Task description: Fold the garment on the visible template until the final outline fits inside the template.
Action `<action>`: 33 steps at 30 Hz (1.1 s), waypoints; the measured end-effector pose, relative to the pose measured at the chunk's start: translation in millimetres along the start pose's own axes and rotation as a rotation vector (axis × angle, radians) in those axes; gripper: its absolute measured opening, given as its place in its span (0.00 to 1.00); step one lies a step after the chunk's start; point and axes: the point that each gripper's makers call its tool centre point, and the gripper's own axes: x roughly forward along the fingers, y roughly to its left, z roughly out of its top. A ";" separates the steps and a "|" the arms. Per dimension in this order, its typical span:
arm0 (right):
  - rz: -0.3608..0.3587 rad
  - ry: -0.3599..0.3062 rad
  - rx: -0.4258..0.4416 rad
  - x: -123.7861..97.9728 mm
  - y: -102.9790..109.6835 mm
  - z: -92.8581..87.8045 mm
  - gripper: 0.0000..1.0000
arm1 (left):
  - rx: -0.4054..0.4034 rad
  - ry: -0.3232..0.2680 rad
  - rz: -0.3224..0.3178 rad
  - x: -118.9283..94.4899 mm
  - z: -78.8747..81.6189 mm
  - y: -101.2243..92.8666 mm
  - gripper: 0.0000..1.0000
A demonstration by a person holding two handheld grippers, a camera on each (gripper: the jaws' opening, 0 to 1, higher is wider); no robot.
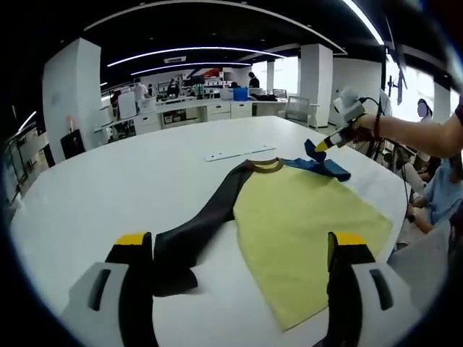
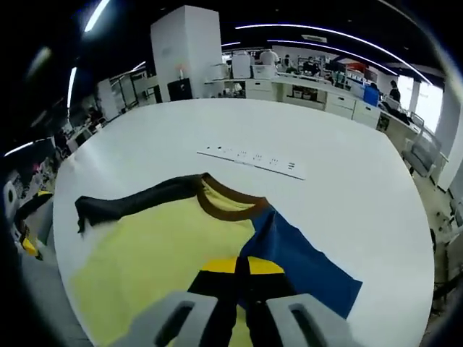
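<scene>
In the left gripper view, one yellow long-sleeved shirt (image 1: 300, 231) with a black sleeve (image 1: 206, 228) lies near the white round table's (image 1: 108, 195) near edge, left gripper (image 1: 242, 256) jaws apart above it. In the right gripper view, the right gripper (image 2: 242, 266) jaws meet, clamped on the shirt's blue sleeve (image 2: 300, 267) (one white power strip (image 2: 253, 160) lies farther along the table).

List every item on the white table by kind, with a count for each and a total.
Yellow T-shirt with one black sleeve, one blue sleeve and a brown collar: 1
Flat white power strip: 1
Total: 2 on the round white table
</scene>
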 end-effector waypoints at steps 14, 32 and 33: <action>0.064 -0.002 -0.039 15.9 48.6 14.0 0.00 | -0.011 0.005 0.009 -3.8 -4.2 2.6 0.98; 0.143 -0.021 -0.040 26.8 96.6 27.8 0.00 | -0.031 0.017 0.022 -7.7 -12.3 6.5 0.98; 0.145 -0.022 -0.042 27.4 98.5 28.1 0.00 | -0.035 0.016 0.024 -8.0 -12.7 6.8 0.98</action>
